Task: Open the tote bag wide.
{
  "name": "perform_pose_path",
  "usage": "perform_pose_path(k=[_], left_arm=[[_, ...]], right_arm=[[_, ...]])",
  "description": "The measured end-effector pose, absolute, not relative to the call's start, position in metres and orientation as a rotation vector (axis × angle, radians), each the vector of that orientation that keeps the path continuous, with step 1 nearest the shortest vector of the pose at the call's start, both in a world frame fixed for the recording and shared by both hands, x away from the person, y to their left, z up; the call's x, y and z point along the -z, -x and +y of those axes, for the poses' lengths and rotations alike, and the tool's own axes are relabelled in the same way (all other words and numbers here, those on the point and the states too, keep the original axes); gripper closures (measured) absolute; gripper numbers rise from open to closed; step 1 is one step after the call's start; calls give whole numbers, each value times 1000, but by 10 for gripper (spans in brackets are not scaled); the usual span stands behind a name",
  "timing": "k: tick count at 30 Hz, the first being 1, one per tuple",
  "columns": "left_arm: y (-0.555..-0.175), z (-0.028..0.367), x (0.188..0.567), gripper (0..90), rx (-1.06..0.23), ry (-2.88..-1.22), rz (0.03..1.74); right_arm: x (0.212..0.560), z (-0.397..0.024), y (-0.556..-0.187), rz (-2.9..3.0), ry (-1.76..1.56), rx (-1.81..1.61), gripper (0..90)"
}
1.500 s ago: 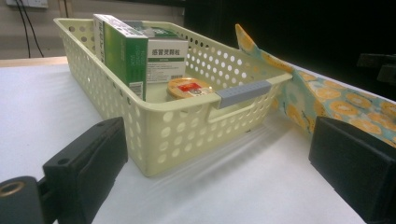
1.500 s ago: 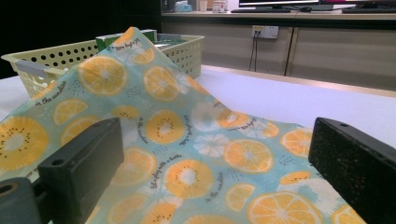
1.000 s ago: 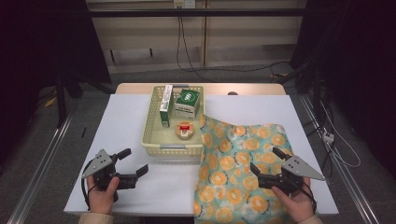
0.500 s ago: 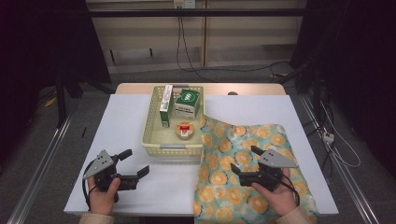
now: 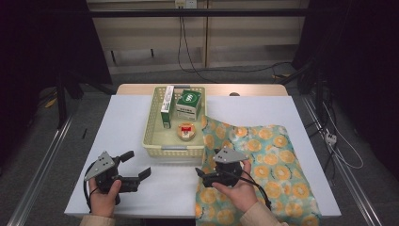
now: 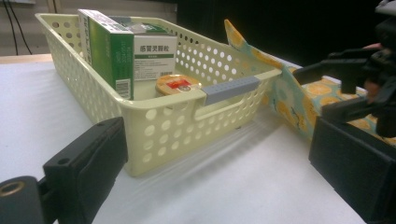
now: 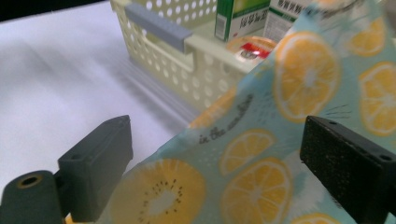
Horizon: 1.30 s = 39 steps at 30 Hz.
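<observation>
At frame centre a basket [image 5: 151,123] holds two boxes [image 5: 188,104] and a tin [image 5: 186,131], with a cloth [image 5: 277,165] spread lower right.

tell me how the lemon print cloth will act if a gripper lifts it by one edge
The lemon print cloth looks thin and already drapes against the basket, so it would probably sag and fold. Likely light. Spread flat, it may drag along the table rather than lift cleanly.

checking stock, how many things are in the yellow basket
3. A tall green-and-white box stands at the basket's back left, a wider green-topped box at back right, a small round tin lies in front. Smaller items may be hidden.
</observation>
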<state>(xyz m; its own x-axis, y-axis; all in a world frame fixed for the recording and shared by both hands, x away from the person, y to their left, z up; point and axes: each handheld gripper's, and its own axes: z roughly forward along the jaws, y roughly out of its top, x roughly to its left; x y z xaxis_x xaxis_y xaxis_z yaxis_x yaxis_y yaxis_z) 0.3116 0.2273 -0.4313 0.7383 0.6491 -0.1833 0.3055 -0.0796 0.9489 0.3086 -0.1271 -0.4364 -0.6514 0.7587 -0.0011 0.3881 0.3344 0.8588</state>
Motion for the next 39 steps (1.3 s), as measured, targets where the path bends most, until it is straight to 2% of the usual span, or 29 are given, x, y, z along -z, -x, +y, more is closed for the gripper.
perform_pose_path(k=[2, 3, 5, 6, 7, 8, 9, 14, 24, 28, 39], left_arm=[[-312, 227, 431, 48, -342, -1676, 771], [-312, 227, 431, 48, -346, -1679, 767], [-312, 228, 430, 48, -348, -1674, 762], [-312, 228, 430, 48, -348, -1672, 763], [-312, 228, 430, 48, -348, -1672, 761], [-312, 228, 430, 48, -347, -1674, 763], [-312, 227, 431, 48, -349, -1676, 763], [-312, 227, 430, 48, -348, -1679, 761], [-312, 226, 430, 50, -354, -1678, 761], [-312, 226, 430, 50, -353, -1677, 759], [-313, 226, 430, 50, -331, -1666, 751]], right_arm=[[441, -126, -312, 2232, -1038, -1226, 229], [441, -126, -312, 2232, -1038, -1226, 229], [444, -127, -314, 2242, -1056, -1217, 298], [445, -129, -315, 2249, -1073, -1215, 360], [447, -131, -317, 2269, -1062, -1193, 537], [447, -131, -317, 2269, -1062, -1193, 537], [447, -135, -319, 2276, -1069, -1213, 694], [442, -145, -319, 2306, -1098, -1254, 891], [402, -176, -333, 2198, -1128, -1313, 900], [383, -189, -357, 2150, -1157, -1280, 900], [369, -215, -417, 2069, -1241, -1262, 900]])
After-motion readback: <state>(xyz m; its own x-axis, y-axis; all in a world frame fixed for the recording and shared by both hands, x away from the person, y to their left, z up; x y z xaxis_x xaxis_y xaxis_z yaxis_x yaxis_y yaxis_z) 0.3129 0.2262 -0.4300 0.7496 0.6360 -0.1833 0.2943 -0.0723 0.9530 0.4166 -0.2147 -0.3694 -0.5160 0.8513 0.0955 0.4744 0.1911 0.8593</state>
